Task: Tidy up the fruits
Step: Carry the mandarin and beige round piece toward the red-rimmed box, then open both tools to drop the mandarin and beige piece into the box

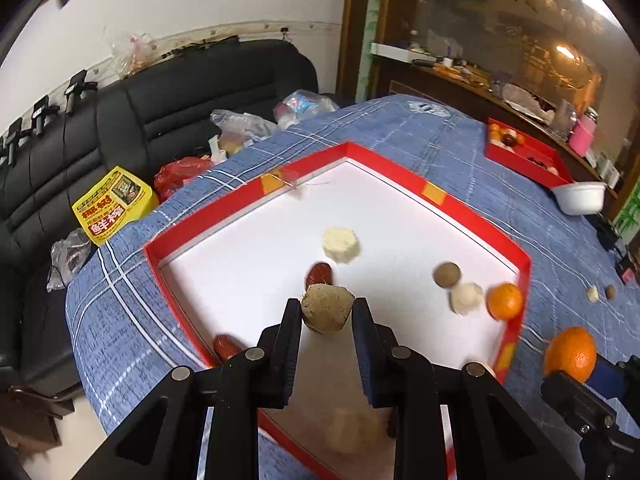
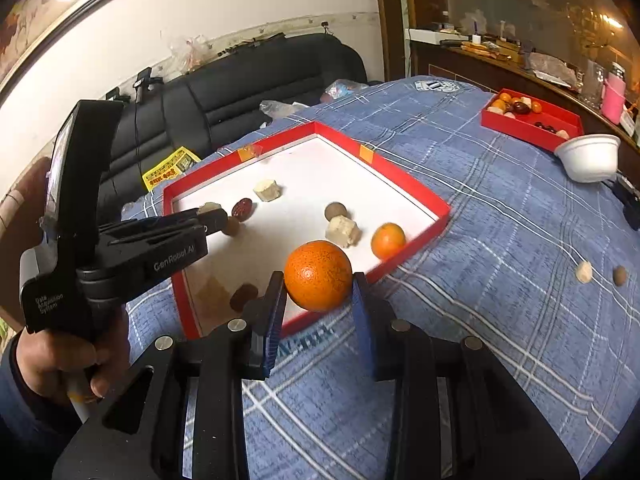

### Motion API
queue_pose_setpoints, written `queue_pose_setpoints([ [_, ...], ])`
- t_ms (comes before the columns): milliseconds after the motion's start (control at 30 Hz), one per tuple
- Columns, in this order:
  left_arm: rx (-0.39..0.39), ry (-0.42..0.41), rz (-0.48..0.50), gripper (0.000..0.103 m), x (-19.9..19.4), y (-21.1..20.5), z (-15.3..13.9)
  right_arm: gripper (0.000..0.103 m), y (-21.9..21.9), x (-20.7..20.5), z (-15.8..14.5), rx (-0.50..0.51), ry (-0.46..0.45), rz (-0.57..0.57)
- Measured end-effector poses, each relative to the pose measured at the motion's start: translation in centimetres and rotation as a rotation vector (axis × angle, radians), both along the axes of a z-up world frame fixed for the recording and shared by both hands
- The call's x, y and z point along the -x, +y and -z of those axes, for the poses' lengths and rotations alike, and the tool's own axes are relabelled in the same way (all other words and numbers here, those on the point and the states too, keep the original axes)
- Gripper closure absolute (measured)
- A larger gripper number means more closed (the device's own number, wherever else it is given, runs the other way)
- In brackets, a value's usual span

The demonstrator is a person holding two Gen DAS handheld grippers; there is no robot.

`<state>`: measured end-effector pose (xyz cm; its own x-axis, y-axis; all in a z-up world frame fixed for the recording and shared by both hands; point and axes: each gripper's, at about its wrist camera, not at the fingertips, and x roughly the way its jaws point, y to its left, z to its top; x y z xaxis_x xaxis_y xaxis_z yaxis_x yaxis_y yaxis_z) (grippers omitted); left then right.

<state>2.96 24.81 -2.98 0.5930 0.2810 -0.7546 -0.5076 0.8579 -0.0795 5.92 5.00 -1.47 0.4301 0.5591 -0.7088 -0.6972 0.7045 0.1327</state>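
Now orange (image 2: 318,275) clamped between right fingers (image 2: 277,312), above tray rim (image 2: 408,258)

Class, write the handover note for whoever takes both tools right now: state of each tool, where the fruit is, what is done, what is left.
Left tool: shut on a brownish cut fruit chunk, above the large red tray.
Right tool: shut on an orange, at the tray's near edge.
In the tray: a smaller orange, pale chunks, red dates, a brown round fruit.
Left: set down both held pieces; a pale chunk and a brown nut-like piece lie on the blue cloth.
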Motion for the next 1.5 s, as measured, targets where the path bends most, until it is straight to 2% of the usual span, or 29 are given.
queue_pose_setpoints([
  [467,0.017,0.018,-0.055,0.078,-4.1,2.8,0.2,0.071,4.9,-5.1,0.3,-0.009,0.022,0.01],
  [667,0.014,0.028,-0.113,0.078,-4.8,4.2,0.7,0.071,6.4,-7.9,0.9,0.01,0.041,0.037],
  [833,0.02,0.042,-0.146,0.078,-4.6,5.1,1.5,0.071,7.7,-8.4,2.5,0.033,0.064,0.022],
  [1033,0.022,0.046,-0.171,0.078,-4.5,5.7,1.8,0.071,9.4,-8.5,2.7,0.05,0.046,-0.005],
  [1200,0.089,0.057,-0.216,0.078,-4.0,6.9,2.4,0.07,10.2,-8.5,3.4,0.082,0.068,-0.025],
  [1267,0.118,0.09,-0.236,0.075,-4.0,7.2,2.8,0.07,10.2,-8.4,3.5,0.097,0.06,-0.029],
  [1333,0.137,0.123,-0.257,0.056,-3.7,7.5,3.0,0.07,9.9,-8.2,3.4,0.104,0.061,-0.027],
  [1400,0.152,0.122,-0.281,0.044,-3.1,7.5,2.6,0.069,9.1,-7.9,2.9,0.101,0.048,-0.015],
  [1467,0.175,0.1,-0.3,0.039,-2.3,7.1,2.0,0.056,7.7,-7.6,2.0,0.084,0.03,0.003],
  [1500,0.188,0.084,-0.302,0.038,-1.8,6.7,1.6,0.045,6.8,-7.4,1.5,0.069,0.022,0.011],
])
